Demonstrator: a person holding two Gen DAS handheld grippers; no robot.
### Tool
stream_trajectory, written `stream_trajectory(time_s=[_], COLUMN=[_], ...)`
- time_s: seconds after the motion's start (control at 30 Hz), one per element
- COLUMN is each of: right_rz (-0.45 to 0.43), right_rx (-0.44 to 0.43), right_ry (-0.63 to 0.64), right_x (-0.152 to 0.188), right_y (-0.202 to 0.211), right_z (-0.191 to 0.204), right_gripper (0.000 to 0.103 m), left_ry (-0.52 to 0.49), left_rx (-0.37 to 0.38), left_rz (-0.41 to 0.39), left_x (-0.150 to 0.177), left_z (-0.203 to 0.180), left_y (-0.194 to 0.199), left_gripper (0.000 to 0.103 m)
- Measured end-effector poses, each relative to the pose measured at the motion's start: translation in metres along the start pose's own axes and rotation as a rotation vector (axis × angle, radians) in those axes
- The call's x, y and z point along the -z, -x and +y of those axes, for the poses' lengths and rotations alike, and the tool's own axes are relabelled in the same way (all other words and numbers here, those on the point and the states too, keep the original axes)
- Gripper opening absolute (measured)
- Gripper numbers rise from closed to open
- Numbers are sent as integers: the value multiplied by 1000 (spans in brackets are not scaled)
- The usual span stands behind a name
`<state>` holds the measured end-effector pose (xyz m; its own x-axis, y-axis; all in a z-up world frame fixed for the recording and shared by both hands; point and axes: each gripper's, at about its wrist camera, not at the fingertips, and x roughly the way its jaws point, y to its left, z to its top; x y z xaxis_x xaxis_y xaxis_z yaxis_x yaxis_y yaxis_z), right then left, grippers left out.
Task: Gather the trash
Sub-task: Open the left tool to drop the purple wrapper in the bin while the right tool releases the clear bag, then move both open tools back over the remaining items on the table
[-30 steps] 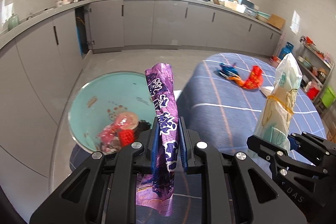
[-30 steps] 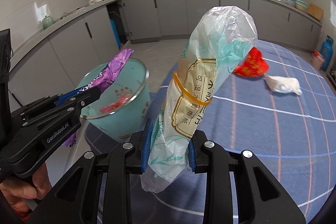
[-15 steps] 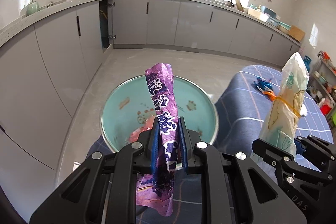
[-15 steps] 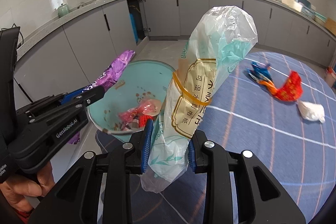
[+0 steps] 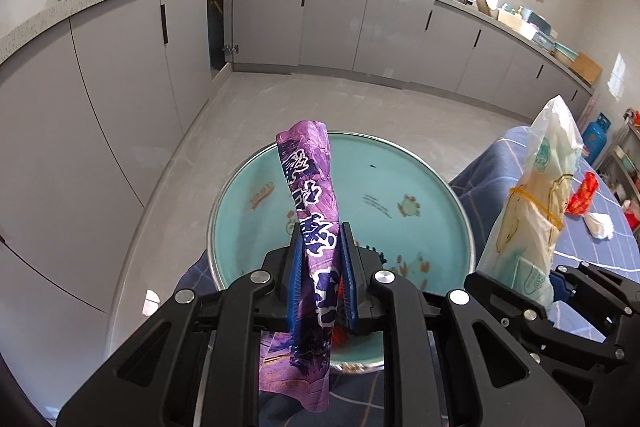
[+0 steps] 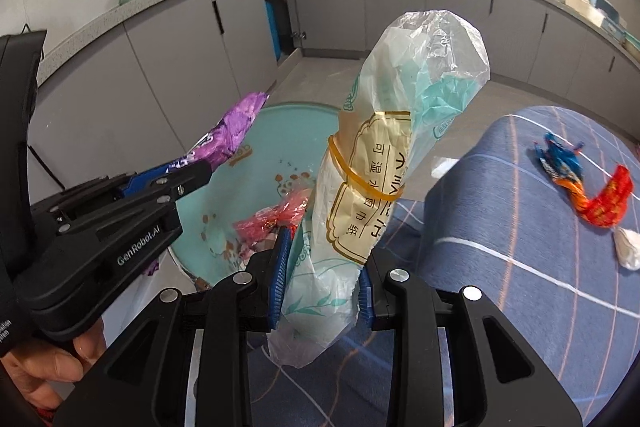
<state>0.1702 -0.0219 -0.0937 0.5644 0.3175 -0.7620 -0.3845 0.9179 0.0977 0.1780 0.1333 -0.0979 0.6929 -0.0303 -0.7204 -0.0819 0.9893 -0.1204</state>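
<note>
Both grippers have swung over from the blue-clothed table toward the teal bin, which now fills the middle of the left wrist view where a second ago it sat low at the left.

The left gripper (image 5: 322, 279) is clamped tight on the purple wrapper (image 5: 310, 195), its blue pads pinching the crumpled foil near the lower third, with the top standing up over the teal bin (image 5: 424, 195) and a loose tail hanging below the jaws. The right gripper (image 6: 322, 273) is closed on the clear plastic bag (image 6: 384, 163), a rolled bundle bound by a yellow rubber band (image 6: 352, 175); the pads squeeze its soft lower end beside the bin's rim.

Both pieces look very light and limp, so they should drop only once the jaws part wide. The foil is slick and may cling to a pad; the bag is springy and could catch on the rim. The band's waist is probably the firmest place to hold it.

Red wrappers (image 6: 276, 217) already lie in the bin. On the table (image 6: 520, 267) a blue wrapper (image 6: 560, 159), a red wrapper (image 6: 608, 203) and a white wad (image 6: 628, 247) remain to be gathered.
</note>
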Motion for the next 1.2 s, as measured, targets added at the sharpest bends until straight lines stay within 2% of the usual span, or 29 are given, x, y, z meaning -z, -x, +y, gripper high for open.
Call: stream_trajectory(time_s=[0.3, 0.47, 0.53, 0.63, 0.8, 0.83, 0.87, 0.93, 1.1, 1.2], right_rz=[52, 58, 56, 41, 14, 5, -3, -24, -103, -135], right_rx=[-22, -32, -34, -40, -31, -35, -32, -26, 22, 61], right_ry=[26, 70, 75, 58, 4, -20, -36, -71, -177, -225], right_x=[-8, -10, -9, -5, 8, 12, 14, 16, 25, 35], right_y=[-27, -36, -37, -34, -14, -6, -2, 9, 43, 62], right_z=[-3, -4, -4, -8, -22, -28, -33, -42, -71, -88], right_gripper=[33, 45, 57, 61, 61, 61, 61, 61, 61, 61], left_ry=[21, 30, 29, 46, 43, 40, 38, 34, -7, -40], left_rx=[-13, -13, -16, -12, -21, -23, -32, -81, -125, -107], left_rz=[36, 47, 54, 69, 70, 69, 64, 35, -2, -42], left_x=[-6, -9, -9, -10, -10, -9, -9, -7, -3, 4], left_z=[6, 5, 6, 8, 7, 6, 5, 2, -13, -31], left_y=[-20, -25, -26, -28, -28, -27, -26, -20, -10, 3], left_gripper=[17, 18, 18, 19, 21, 29, 48, 70, 76, 84])
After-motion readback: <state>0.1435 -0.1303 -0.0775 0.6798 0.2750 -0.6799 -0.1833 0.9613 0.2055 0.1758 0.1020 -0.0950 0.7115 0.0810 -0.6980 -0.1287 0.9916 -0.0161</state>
